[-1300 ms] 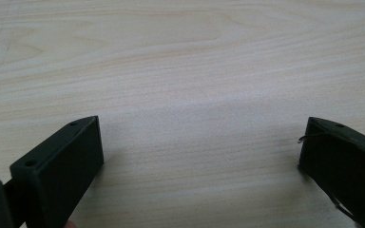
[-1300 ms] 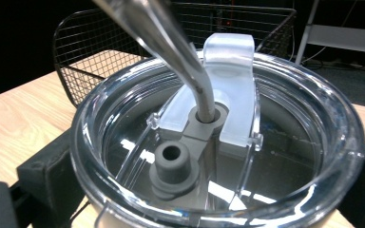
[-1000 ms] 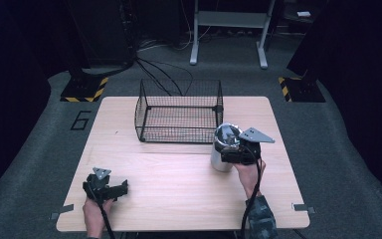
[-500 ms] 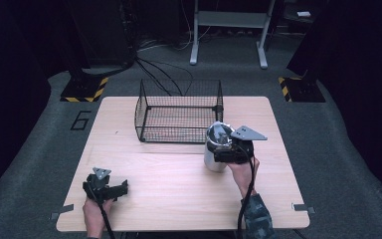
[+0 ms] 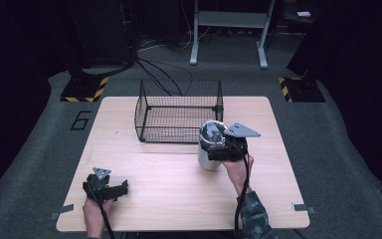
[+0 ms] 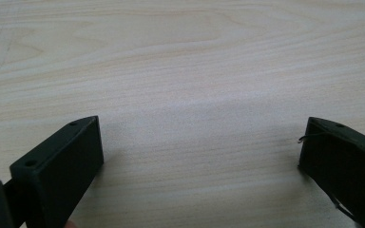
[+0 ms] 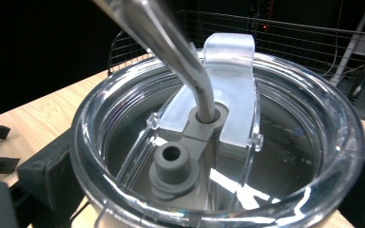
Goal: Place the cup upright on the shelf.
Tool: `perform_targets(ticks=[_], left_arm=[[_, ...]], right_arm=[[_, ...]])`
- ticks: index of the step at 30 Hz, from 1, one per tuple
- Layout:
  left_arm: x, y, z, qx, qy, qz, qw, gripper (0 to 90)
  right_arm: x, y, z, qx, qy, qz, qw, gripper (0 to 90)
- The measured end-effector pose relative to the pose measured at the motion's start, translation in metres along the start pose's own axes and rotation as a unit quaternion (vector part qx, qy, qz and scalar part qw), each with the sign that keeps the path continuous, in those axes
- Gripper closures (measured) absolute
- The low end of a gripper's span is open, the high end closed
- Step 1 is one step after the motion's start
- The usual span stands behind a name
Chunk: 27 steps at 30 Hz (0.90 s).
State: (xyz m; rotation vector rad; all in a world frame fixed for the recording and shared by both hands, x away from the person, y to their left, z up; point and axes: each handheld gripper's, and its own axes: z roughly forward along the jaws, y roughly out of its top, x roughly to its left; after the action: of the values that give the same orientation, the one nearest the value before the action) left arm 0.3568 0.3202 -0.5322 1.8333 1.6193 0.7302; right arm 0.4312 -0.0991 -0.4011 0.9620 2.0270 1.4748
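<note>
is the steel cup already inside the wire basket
No, the steel cup is outside the wire basket, by its front right corner, gripped by the right tongs.

Left hand-held gripper (image 5: pixel 124 187) low, jaws spread wide, right hand-held gripper (image 5: pixel 210 150) raised, jaws clamped

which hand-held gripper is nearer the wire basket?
Right. The right hand-held gripper holds a steel tumbler just off the wire basket's front right corner. The left hand-held gripper sits open near the table's front left edge, well away from the basket.
</note>
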Motion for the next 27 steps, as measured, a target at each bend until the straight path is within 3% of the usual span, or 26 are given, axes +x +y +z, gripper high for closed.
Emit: perform_targets(ticks=[15,27], left_arm=[[0.001,0.0,0.0,0.004,-0.001,0.001,1.0,0.6],[0.001,0.0,0.0,0.004,-0.002,0.001,1.0,0.6]], right_arm=[[0.007,0.011,0.011,0.004,0.018,-0.006,0.9998,2.6],[0.004,0.02,0.018,0.004,0.026,-0.004,0.9997,2.6]])
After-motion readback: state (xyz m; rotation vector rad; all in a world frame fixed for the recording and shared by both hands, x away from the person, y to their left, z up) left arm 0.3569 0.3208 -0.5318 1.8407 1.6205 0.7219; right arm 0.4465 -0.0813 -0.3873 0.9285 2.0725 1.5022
